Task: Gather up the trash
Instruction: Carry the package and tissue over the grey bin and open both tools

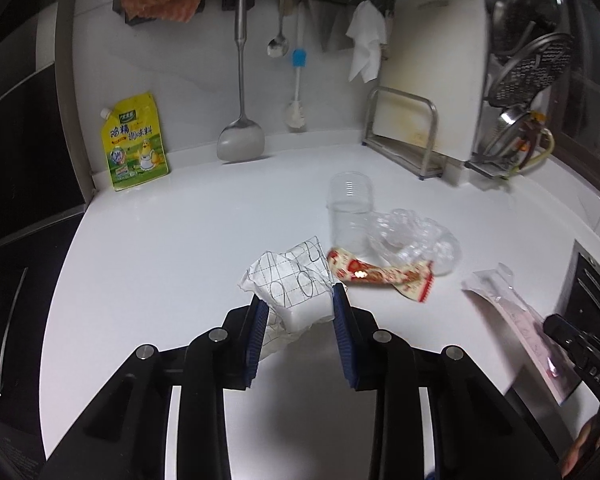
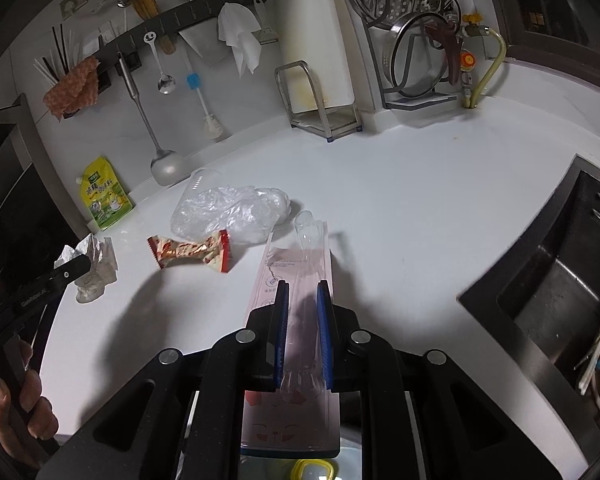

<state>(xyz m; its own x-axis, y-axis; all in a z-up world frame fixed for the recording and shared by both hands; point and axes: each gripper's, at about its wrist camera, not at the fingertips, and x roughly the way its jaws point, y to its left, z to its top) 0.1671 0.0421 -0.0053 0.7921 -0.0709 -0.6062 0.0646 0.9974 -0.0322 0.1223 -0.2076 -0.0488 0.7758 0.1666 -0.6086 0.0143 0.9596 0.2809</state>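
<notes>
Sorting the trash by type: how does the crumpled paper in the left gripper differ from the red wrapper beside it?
The paper is white with grid lines and balled up; the red wrapper is red-patterned, long and twisted. The paper sits between the left gripper's fingers; the wrapper lies free on the counter. Both look empty.

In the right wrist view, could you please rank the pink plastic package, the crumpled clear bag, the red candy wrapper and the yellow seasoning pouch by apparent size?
1. pink plastic package, though nearness to the camera inflates it
2. crumpled clear bag
3. red candy wrapper and yellow seasoning pouch: too alike to rank
</notes>
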